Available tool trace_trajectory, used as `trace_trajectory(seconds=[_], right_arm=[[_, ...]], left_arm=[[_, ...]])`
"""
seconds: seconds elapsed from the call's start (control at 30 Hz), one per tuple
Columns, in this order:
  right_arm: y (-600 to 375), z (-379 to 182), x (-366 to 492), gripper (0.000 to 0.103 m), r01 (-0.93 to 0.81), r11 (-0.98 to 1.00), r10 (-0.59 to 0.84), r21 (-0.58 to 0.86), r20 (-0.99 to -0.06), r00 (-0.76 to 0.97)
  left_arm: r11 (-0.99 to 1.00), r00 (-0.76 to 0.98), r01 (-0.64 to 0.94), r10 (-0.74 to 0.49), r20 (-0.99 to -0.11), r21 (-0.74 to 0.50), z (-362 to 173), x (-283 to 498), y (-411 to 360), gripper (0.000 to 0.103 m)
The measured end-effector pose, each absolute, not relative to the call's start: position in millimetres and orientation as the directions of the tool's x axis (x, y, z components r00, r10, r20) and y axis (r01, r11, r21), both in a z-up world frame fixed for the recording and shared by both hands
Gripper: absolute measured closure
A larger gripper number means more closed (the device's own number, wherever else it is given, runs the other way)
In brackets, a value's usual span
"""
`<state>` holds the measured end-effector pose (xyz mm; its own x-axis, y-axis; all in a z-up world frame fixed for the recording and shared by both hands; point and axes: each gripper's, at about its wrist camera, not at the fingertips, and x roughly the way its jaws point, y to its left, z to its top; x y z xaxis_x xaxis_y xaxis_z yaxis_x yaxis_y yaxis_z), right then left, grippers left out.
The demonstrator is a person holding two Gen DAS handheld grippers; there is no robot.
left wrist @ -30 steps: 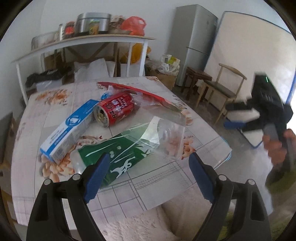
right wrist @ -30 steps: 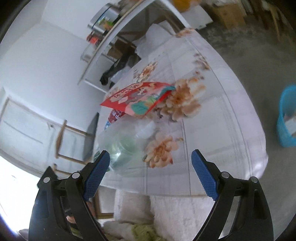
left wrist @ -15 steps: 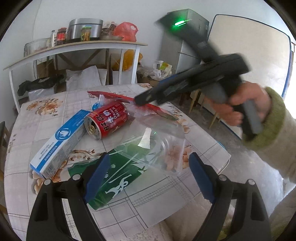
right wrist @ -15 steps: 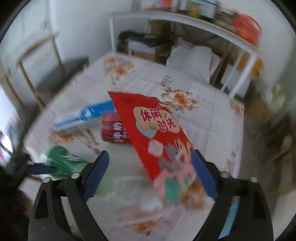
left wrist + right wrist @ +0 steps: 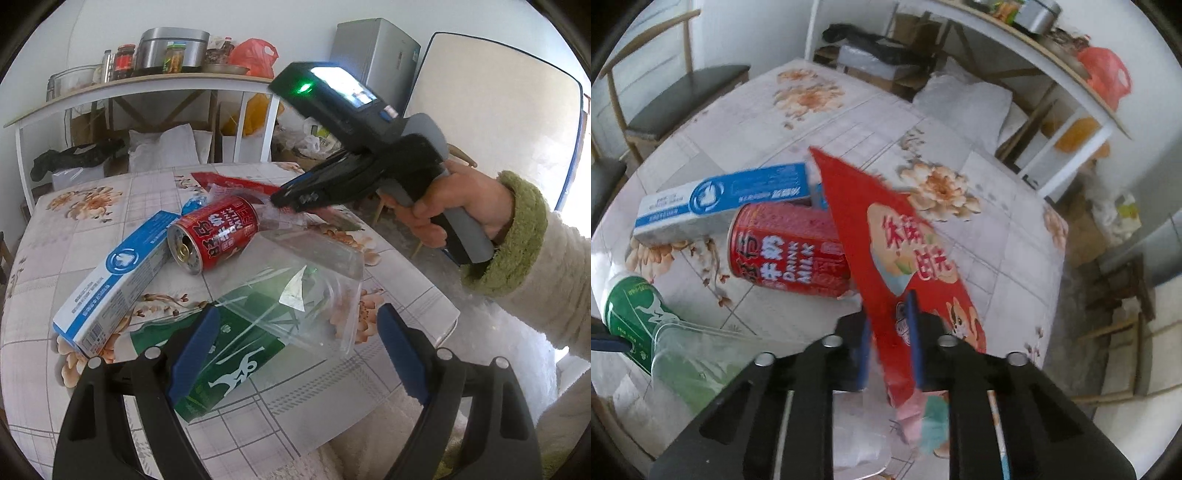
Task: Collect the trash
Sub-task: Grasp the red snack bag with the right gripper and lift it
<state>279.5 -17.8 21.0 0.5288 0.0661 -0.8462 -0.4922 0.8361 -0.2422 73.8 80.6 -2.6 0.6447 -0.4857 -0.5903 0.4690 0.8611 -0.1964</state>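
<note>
The right tool (image 5: 889,336) has just been closing and now clamps the lower part of the red snack packet (image 5: 908,254), which rises tilted over the red can (image 5: 786,251) near the worktop's (image 5: 1008,240) middle. The blue box (image 5: 110,280) touches the can. The left tool (image 5: 295,354) hovers, jaws apart, over the clear bag (image 5: 303,291) at the near edge.
</note>
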Motion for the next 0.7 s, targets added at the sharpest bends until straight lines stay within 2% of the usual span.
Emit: trace_trajectory(seconds=[0.23, 0.5, 0.7], right_arm=[[-67, 47, 284, 0.1, -0.365, 0.924, 0.125, -0.114, -0.813, 0.569], [-126, 61, 278, 0.102, -0.243, 0.969, 0.182, 0.039, -0.779, 0.6], [-161, 65, 268, 0.102, -0.177, 0.976, 0.209, 0.124, -0.753, 0.624]], left_arm=[[0.861, 0.646, 0.47, -0.484, -0.59, -0.193, 0, 73, 76, 0.018], [0.858, 0.637, 0.463, -0.496, -0.591, -0.221, 17, 90, 86, 0.018], [0.823, 0.571, 0.439, -0.565, -0.595, -0.361, 52, 150, 115, 0.018]])
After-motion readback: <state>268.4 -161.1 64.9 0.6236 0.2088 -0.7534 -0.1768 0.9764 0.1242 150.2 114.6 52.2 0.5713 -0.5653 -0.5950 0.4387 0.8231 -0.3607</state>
